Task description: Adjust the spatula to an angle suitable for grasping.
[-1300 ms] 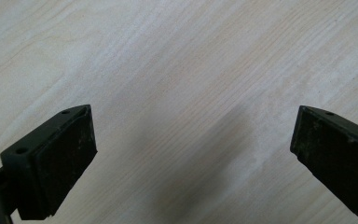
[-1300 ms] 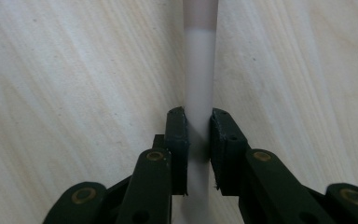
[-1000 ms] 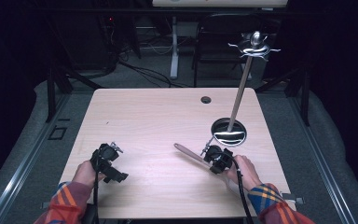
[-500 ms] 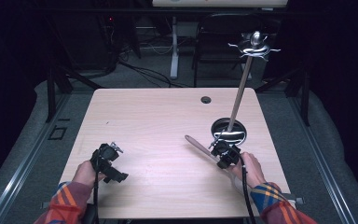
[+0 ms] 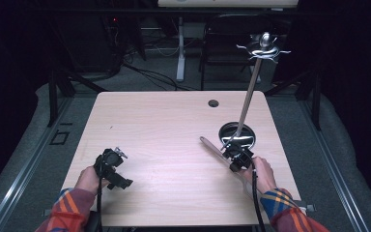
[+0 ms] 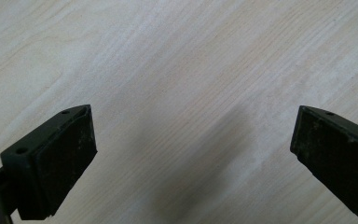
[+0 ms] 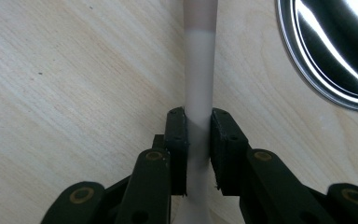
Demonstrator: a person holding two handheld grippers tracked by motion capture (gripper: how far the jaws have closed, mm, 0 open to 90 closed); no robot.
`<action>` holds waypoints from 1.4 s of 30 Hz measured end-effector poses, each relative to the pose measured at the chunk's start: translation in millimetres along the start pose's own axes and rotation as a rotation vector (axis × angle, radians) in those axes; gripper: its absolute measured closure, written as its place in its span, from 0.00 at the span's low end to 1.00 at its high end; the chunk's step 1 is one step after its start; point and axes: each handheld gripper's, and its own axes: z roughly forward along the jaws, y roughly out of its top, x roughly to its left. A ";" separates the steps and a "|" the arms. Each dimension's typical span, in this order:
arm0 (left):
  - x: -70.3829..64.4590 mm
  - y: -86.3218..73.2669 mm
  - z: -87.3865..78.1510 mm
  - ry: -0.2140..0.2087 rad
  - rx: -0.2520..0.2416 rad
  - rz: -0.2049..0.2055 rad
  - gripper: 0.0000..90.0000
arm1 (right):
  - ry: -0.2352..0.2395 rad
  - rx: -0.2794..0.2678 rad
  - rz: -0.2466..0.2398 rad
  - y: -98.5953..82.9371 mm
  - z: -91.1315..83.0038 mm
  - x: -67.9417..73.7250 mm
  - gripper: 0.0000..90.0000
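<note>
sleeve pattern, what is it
Plaid in red, orange, yellow and blue, on both sleeves, best in the high view.

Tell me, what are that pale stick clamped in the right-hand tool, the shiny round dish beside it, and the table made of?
Pale slender stick: likely wood or plastic, matte, no glare; hard to tell. Shiny round dish: polished metal by its mirror streaks. Light table: wood or wood-look laminate, with visible grain lines. Right gripper holds the stick.

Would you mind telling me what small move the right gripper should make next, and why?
Probably lift a little. The right gripper is shut on a pale stick low over the table, close beside the round metal base of the stand, so raising it would clear both.
</note>
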 end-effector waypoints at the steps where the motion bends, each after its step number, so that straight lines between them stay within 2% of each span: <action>1: 0.1 0.0 0.1 0.000 0.001 0.001 0.00 | -0.008 0.009 0.005 0.3 1.5 -0.3 0.86; 3: 0.4 0.0 0.4 -0.001 0.001 -0.001 0.00 | -0.017 0.030 -0.001 1.4 1.3 -1.5 0.86; 7: 2.3 -0.7 1.1 0.001 0.002 0.005 0.00 | -0.018 0.039 0.012 1.9 3.2 -2.8 0.86; 13: 0.4 -0.8 0.1 0.003 -0.004 0.002 0.00 | -0.017 0.028 0.027 1.1 3.1 -3.5 0.83; 21: -0.3 -0.3 0.6 0.002 0.002 0.003 0.00 | 0.002 -0.012 0.009 4.6 1.4 -4.4 0.79; 27: -0.1 -1.0 0.5 0.004 0.006 0.007 0.00 | 0.011 -0.026 0.012 8.4 3.2 -5.5 0.78; 28: -0.1 -1.1 0.5 0.003 0.007 0.006 0.00 | 0.006 0.002 -0.009 10.4 2.1 -7.7 0.78; 29: -0.3 -1.3 0.7 0.005 0.003 0.003 0.00 | 0.008 0.010 -0.010 11.2 1.9 -8.3 0.78; 30: 0.0 -1.5 0.4 0.001 0.007 0.002 0.00 | 0.011 -0.016 0.001 11.0 3.8 -8.2 0.78; 31: 0.1 -1.6 0.4 0.002 0.007 0.002 0.00 | 0.011 -0.001 -0.014 13.7 3.3 -10.0 0.78; 32: 0.0 -1.6 0.4 0.002 0.007 0.002 0.00 | 0.014 -0.030 -0.001 13.3 5.3 -9.4 0.78; 33: 0.0 -1.6 0.4 0.002 0.007 0.002 0.00 | 0.021 -0.036 0.005 14.2 5.7 -8.7 0.78; 35: 0.0 -1.3 0.4 0.004 0.007 0.007 0.00 | 0.011 -0.026 -0.006 15.7 5.1 -8.8 0.78; 37: -0.5 -1.4 0.8 0.003 0.004 -0.001 0.00 | 0.023 -0.039 0.000 17.4 6.7 -8.3 0.78; 38: -0.4 -1.5 0.6 0.002 0.005 0.000 0.00 | 0.016 -0.023 -0.017 19.1 6.4 -9.1 0.78; 39: -0.3 -1.7 0.5 0.002 0.005 -0.002 0.00 | 0.027 -0.064 0.019 18.1 10.3 -6.8 0.79; 40: 0.0 -1.9 0.3 0.003 0.009 0.000 0.00 | 0.021 -0.026 -0.016 20.4 8.7 -8.7 0.79; 42: 0.1 -2.4 0.0 0.006 0.005 -0.002 0.00 | 0.021 -0.015 -0.024 21.4 10.2 -9.8 0.81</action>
